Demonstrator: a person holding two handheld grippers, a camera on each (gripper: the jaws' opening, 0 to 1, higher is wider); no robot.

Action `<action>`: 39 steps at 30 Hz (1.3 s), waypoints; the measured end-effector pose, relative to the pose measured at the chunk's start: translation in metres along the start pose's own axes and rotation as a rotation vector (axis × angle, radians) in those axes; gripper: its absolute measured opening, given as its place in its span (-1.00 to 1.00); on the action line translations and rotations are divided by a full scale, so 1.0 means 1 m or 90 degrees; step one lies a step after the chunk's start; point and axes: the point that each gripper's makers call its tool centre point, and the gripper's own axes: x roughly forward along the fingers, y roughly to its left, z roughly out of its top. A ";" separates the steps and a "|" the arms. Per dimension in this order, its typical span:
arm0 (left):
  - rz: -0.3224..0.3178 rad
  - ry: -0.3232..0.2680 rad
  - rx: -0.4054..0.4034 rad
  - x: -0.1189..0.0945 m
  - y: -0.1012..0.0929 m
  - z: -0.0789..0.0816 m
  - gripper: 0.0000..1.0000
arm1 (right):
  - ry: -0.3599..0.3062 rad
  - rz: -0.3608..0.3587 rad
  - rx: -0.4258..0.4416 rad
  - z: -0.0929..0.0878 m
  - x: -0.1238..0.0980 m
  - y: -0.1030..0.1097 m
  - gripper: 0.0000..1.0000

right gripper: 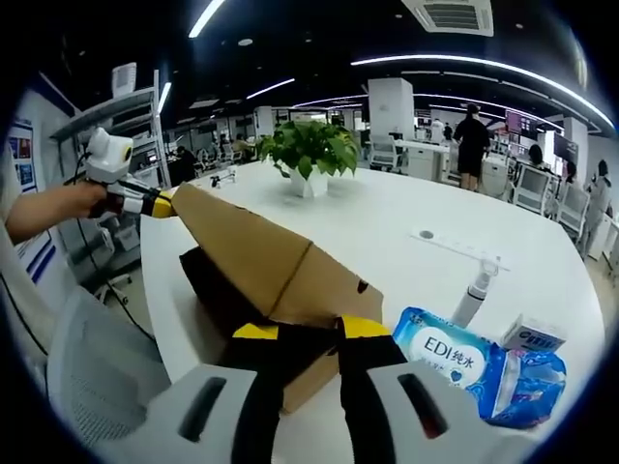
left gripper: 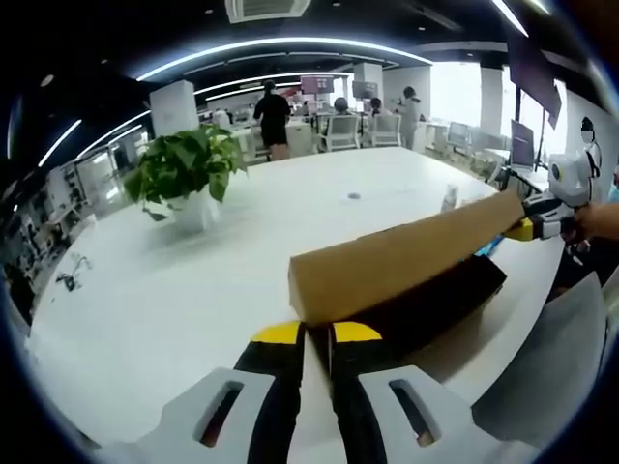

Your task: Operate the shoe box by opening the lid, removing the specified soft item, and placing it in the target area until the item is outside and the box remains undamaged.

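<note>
The shoe box [left gripper: 426, 309] sits near the edge of the white surface [left gripper: 193, 290], its brown cardboard lid [left gripper: 406, 256] raised and tilted above the dark interior. In the left gripper view, the left hand-held gripper [left gripper: 317, 333] has its 2 yellow-tipped jaws pressed close together on the near corner of the lid, pinching its edge. At the far end of the lid in that view, the right hand-held gripper [left gripper: 530, 228] grips the other corner, held by a person's hand [left gripper: 595, 220].

In the right gripper view, the right hand-held gripper [right gripper: 302, 331] is closed on the lid [right gripper: 261, 261] where its flap folds down, jaws nearly together on the cardboard. The left hand-held gripper [right gripper: 155, 204] shows at the lid's far corner, again clamped on it, with a hand [right gripper: 68, 203] behind it. The shoe box [right gripper: 222, 290] shows black inside beneath the lifted lid; what lies in it cannot be made out.

Just beside the box lies a blue pack of wet wipes [right gripper: 474, 372], touching a small white carton [right gripper: 534, 334]. A spray bottle [right gripper: 474, 288] stands behind them. A potted plant [right gripper: 309, 155] stands well apart, further along the surface [right gripper: 387, 222], and people stand among desks in the background.
</note>
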 end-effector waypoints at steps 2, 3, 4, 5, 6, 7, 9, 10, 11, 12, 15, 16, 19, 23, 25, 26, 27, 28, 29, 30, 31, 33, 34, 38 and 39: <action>-0.005 0.004 -0.002 0.000 -0.002 -0.004 -0.84 | 0.003 0.007 0.000 -0.003 0.000 0.002 -0.59; -0.008 0.005 0.000 0.000 -0.004 -0.006 -0.82 | 0.006 0.013 0.000 -0.005 -0.001 0.005 -0.57; -0.011 0.008 0.002 0.001 -0.005 -0.008 -0.81 | 0.007 0.016 0.000 -0.006 0.000 0.006 -0.56; -0.013 0.010 0.004 0.001 -0.006 -0.010 -0.79 | 0.009 0.018 0.000 -0.007 -0.001 0.007 -0.54; -0.014 0.012 0.008 0.002 -0.007 -0.012 -0.79 | 0.012 0.022 -0.003 -0.009 -0.001 0.008 -0.53; -0.015 0.014 0.009 0.002 -0.007 -0.014 -0.79 | 0.013 0.025 -0.005 -0.011 -0.001 0.009 -0.52; -0.019 0.015 0.009 0.002 -0.008 -0.016 -0.77 | 0.016 0.032 -0.006 -0.012 -0.001 0.011 -0.49; -0.021 0.016 0.009 0.002 -0.008 -0.017 -0.77 | 0.017 0.034 -0.006 -0.013 0.000 0.012 -0.47; -0.023 0.016 0.009 0.002 -0.009 -0.019 -0.76 | 0.018 0.037 -0.005 -0.014 0.000 0.012 -0.45; -0.024 0.017 0.010 0.002 -0.009 -0.020 -0.76 | 0.020 0.041 -0.008 -0.015 0.000 0.013 -0.45; -0.030 0.021 0.016 0.003 -0.011 -0.024 -0.74 | 0.027 0.045 -0.019 -0.019 0.000 0.015 -0.42; -0.032 0.022 0.017 0.003 -0.012 -0.026 -0.73 | 0.029 0.049 -0.021 -0.020 0.000 0.016 -0.41; -0.037 0.026 0.020 0.004 -0.014 -0.030 -0.70 | 0.035 0.057 -0.024 -0.023 0.001 0.018 -0.37; -0.044 0.031 0.026 0.006 -0.016 -0.037 -0.67 | 0.043 0.073 -0.034 -0.029 0.001 0.022 -0.29; -0.049 0.034 0.025 0.006 -0.018 -0.040 -0.65 | 0.047 0.077 -0.033 -0.031 0.001 0.024 -0.27; -0.051 0.035 0.027 0.007 -0.019 -0.041 -0.64 | 0.048 0.078 -0.032 -0.031 0.001 0.024 -0.27; -0.052 0.036 0.029 0.007 -0.020 -0.043 -0.63 | 0.050 0.079 -0.030 -0.032 0.002 0.024 -0.27; -0.055 0.039 0.035 0.008 -0.021 -0.045 -0.61 | 0.051 0.080 -0.028 -0.033 0.002 0.024 -0.27; -0.056 0.041 0.038 0.008 -0.022 -0.046 -0.60 | 0.053 0.081 -0.026 -0.034 0.002 0.024 -0.26; -0.058 0.043 0.040 0.009 -0.022 -0.048 -0.59 | 0.056 0.084 -0.026 -0.036 0.002 0.025 -0.25; -0.061 0.047 0.042 0.009 -0.023 -0.050 -0.57 | 0.057 0.086 -0.026 -0.036 0.003 0.026 -0.24; -0.062 0.051 0.044 0.010 -0.024 -0.052 -0.57 | 0.063 0.091 -0.028 -0.039 0.004 0.027 -0.23; -0.063 0.052 0.045 0.011 -0.023 -0.054 -0.57 | 0.065 0.092 -0.024 -0.040 0.004 0.026 -0.22; -0.068 0.062 0.045 0.013 -0.025 -0.059 -0.55 | 0.072 0.094 -0.013 -0.043 0.006 0.026 -0.23; -0.070 0.065 0.047 0.014 -0.025 -0.060 -0.54 | 0.073 0.095 -0.013 -0.044 0.006 0.026 -0.23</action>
